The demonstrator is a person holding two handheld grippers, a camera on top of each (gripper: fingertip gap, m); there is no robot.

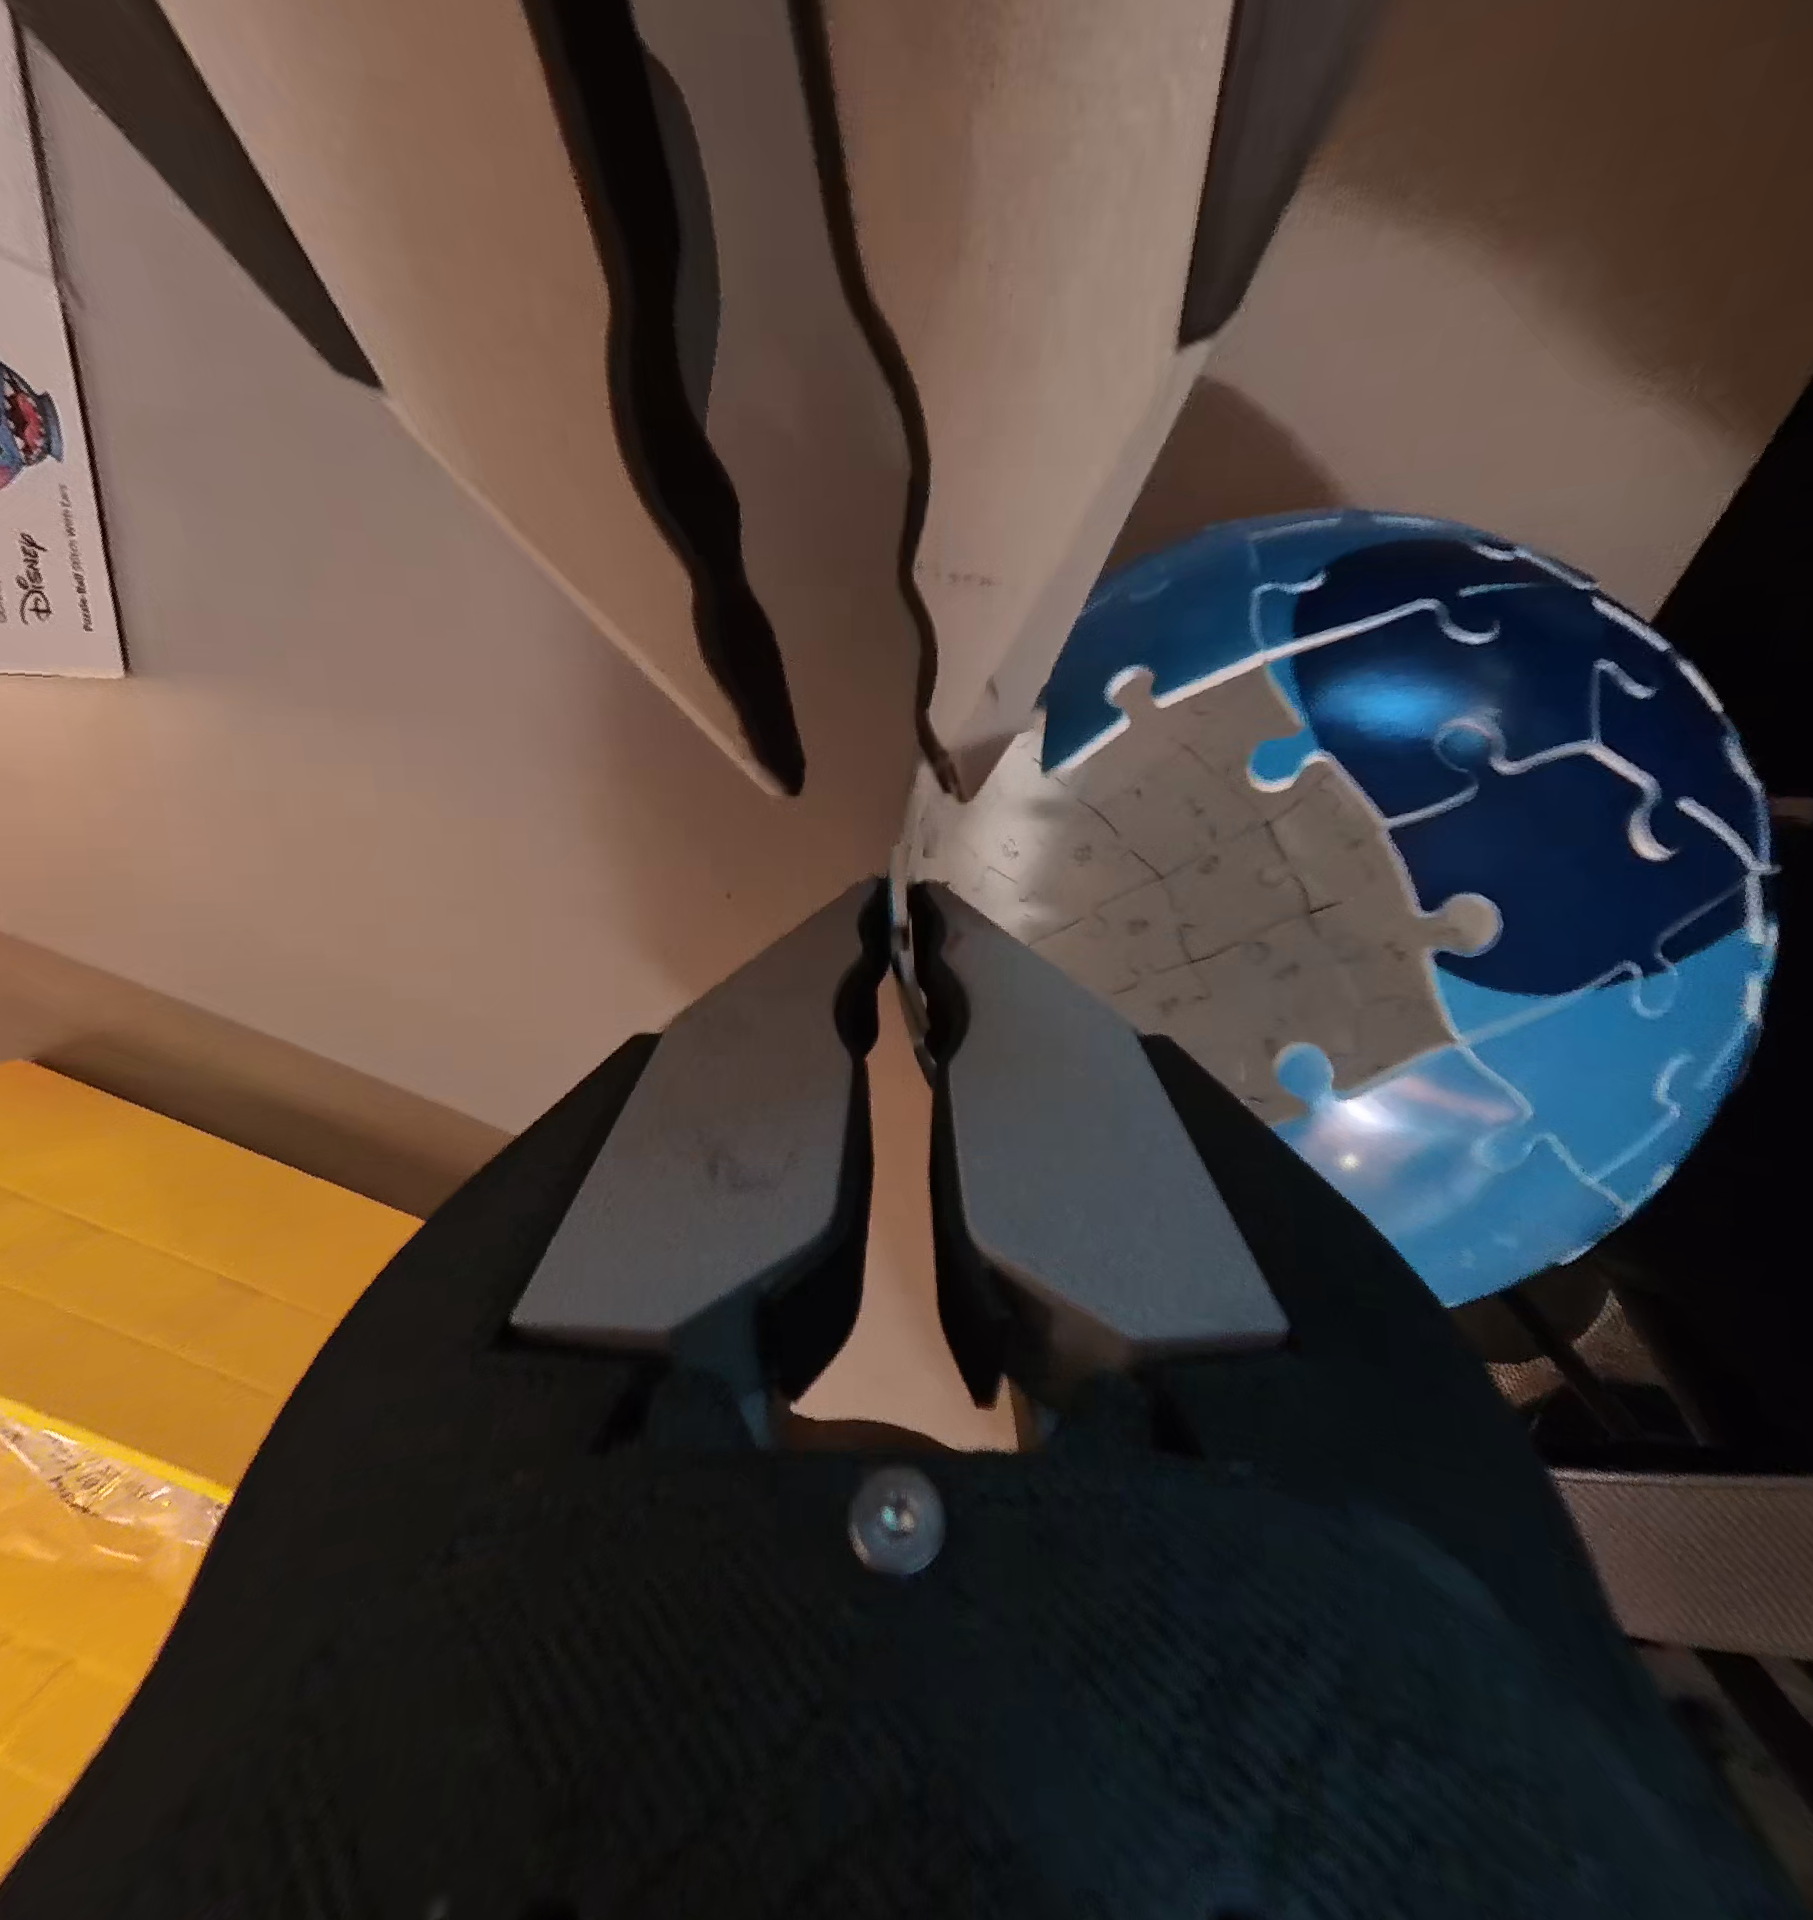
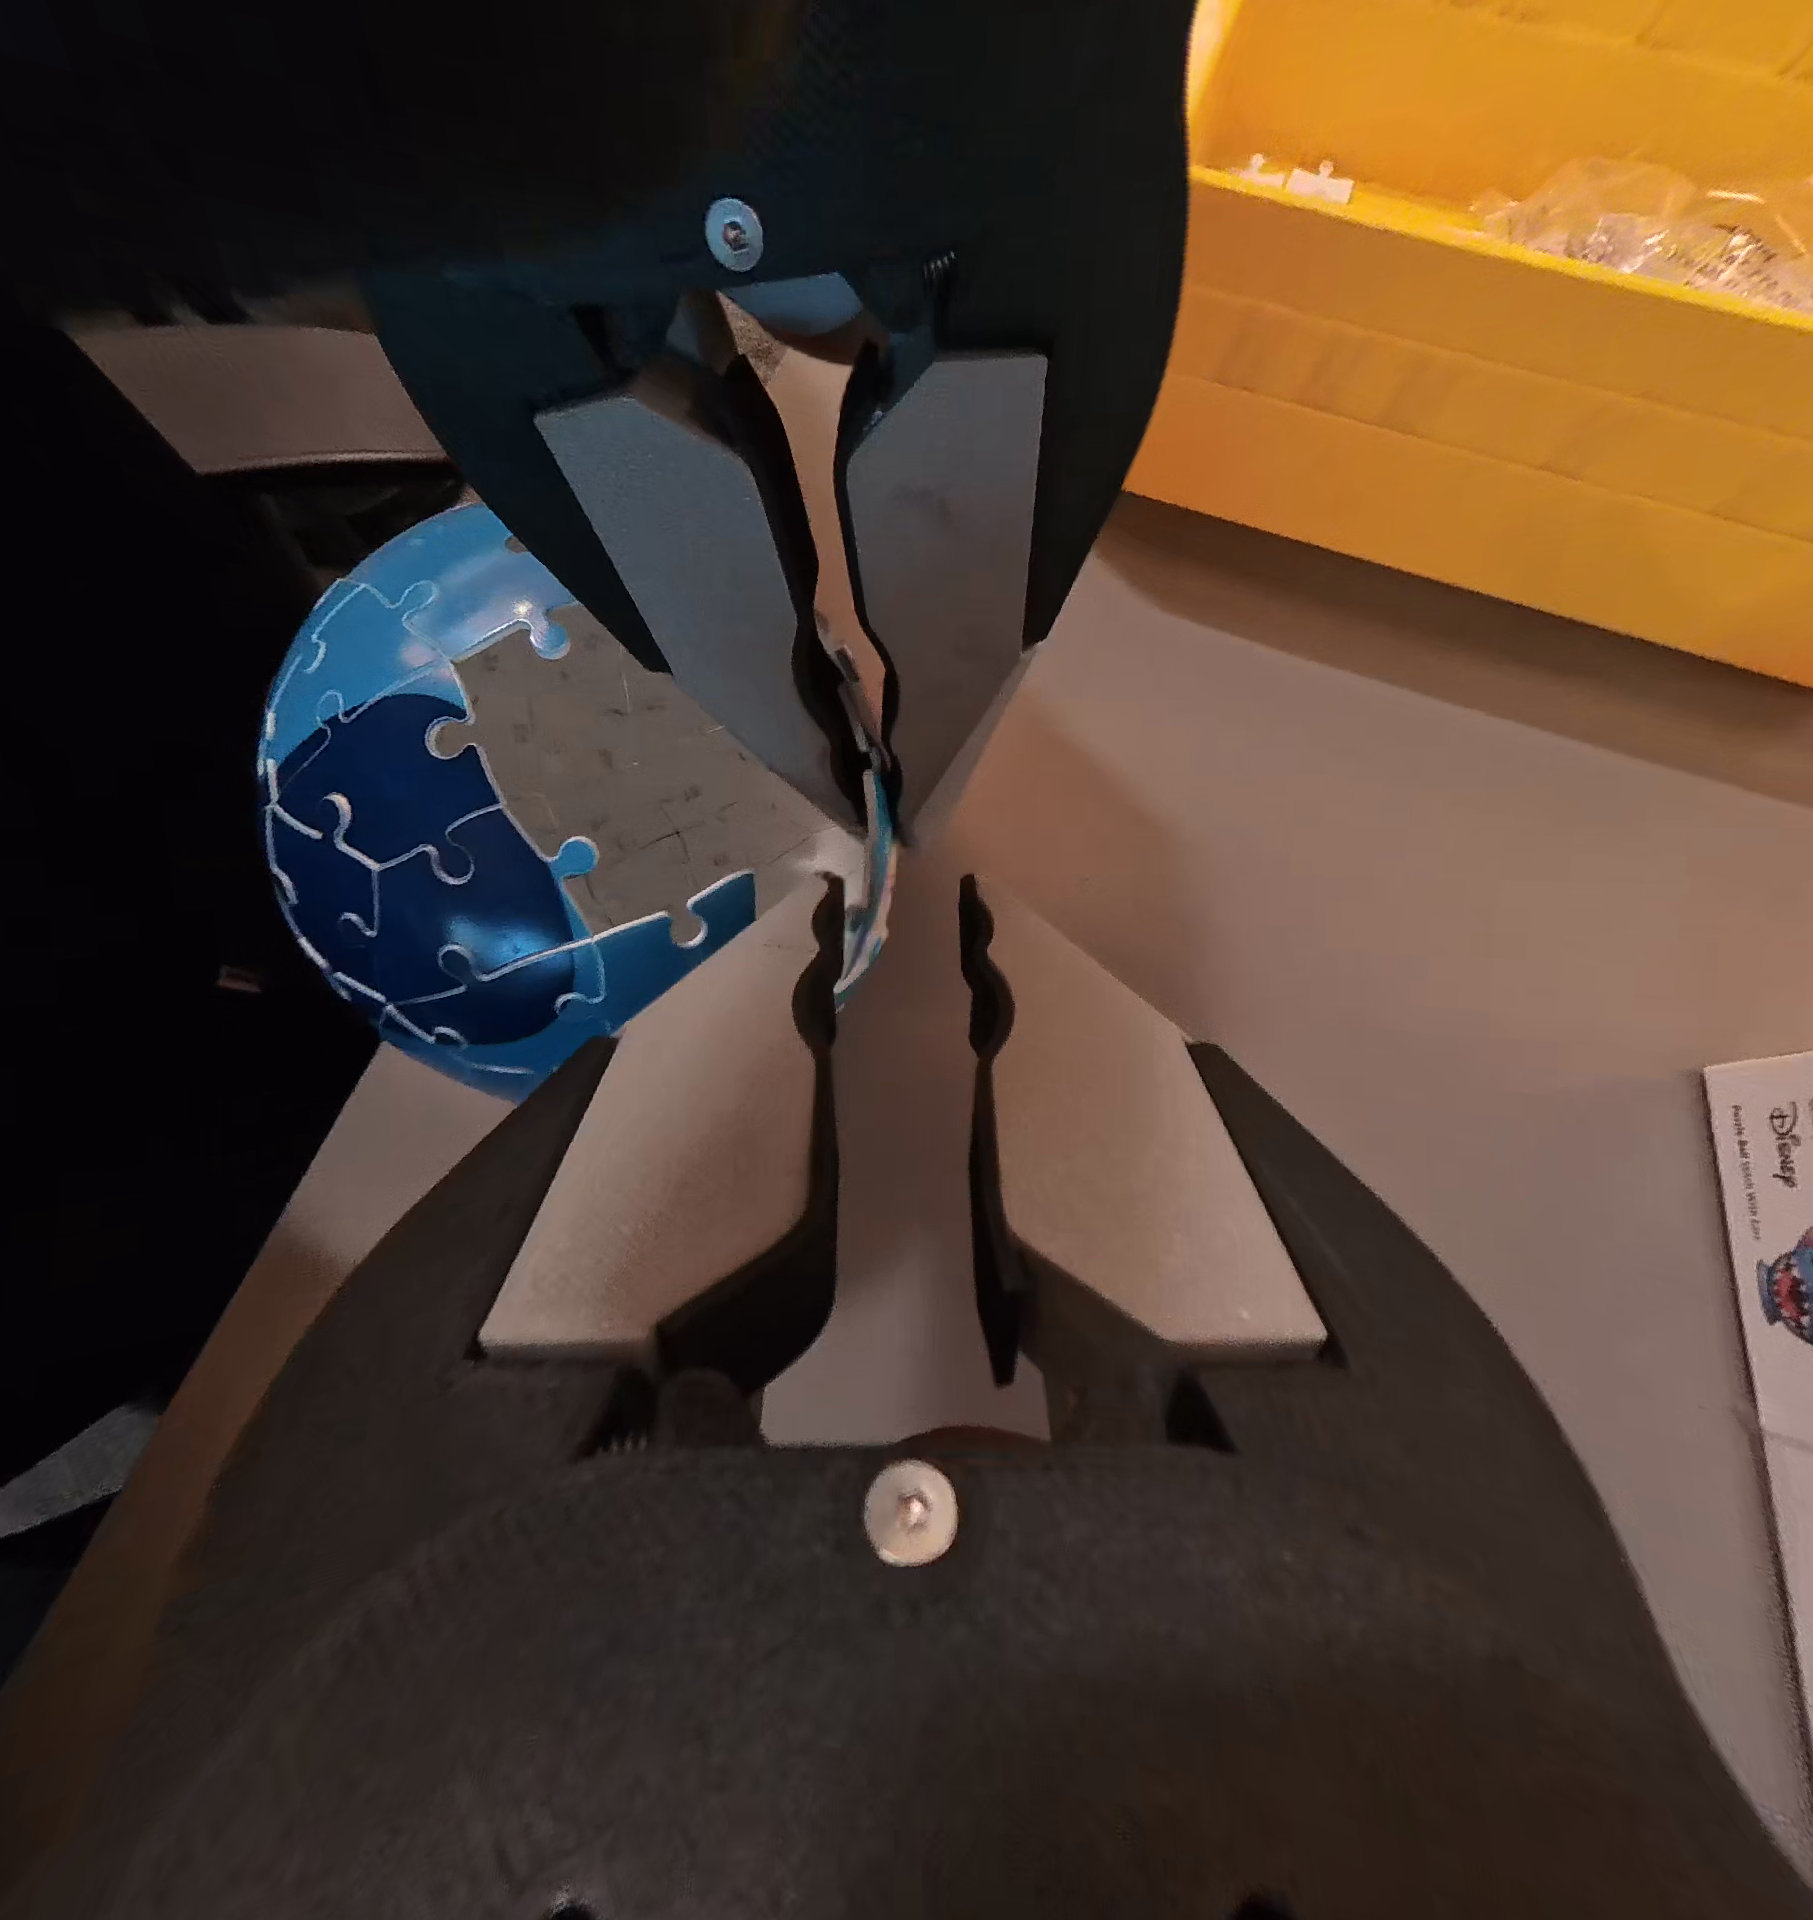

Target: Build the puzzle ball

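Box (image 2: 1806, 1382): white, printed, at my worktop's (image 2: 1401, 883) right edge; wording left unread.
Puzzle ball (image 1: 1504, 883): part-built blue shell, grey inside, held above the worktop's near edge.
Left gripper (image 1: 899, 914): I've pinched its rim.
Right gripper (image 2: 897, 894): parted narrowly, holding nothing.

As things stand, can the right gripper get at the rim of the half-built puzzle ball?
Probably yes. The right gripper is open with the ball's rim at its fingertips. The left gripper, shut on that rim from the opposite side, crowds the spot but leaves it free.
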